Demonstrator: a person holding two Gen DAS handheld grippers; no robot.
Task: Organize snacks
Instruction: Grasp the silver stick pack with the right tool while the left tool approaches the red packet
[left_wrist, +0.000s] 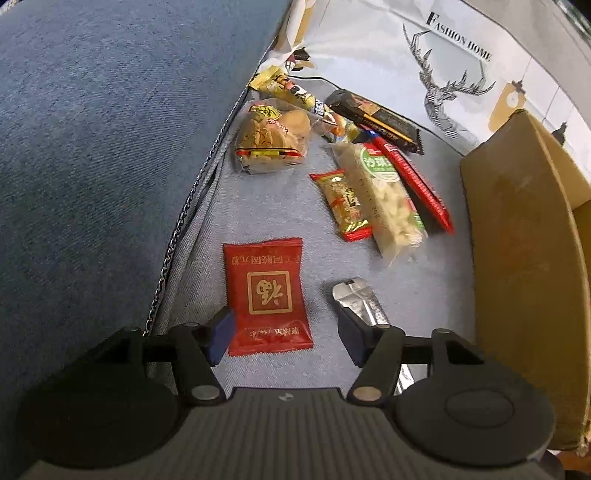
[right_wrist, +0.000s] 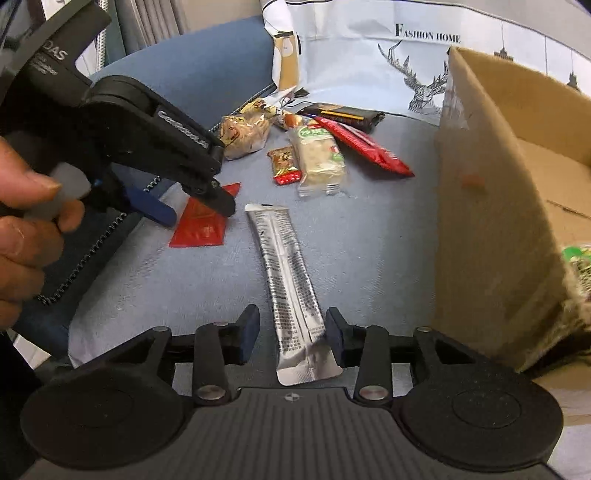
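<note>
A flat red packet lies on the light blue seat between the fingers of my left gripper. The jaws stand open and do not press it. From the right wrist view that left gripper hovers over the same red packet, held by a person's hand. A long silver stick packet lies between the fingers of my right gripper, which is open; the right pad is close against the packet's edge and the left pad stands apart from it. The silver packet's end shows beside the left gripper's right finger.
A pile of snacks lies farther back: a bun packet, a white bar with green label, a long red packet, a black packet. An open cardboard box stands right, a green packet inside. A blue cushion rises left.
</note>
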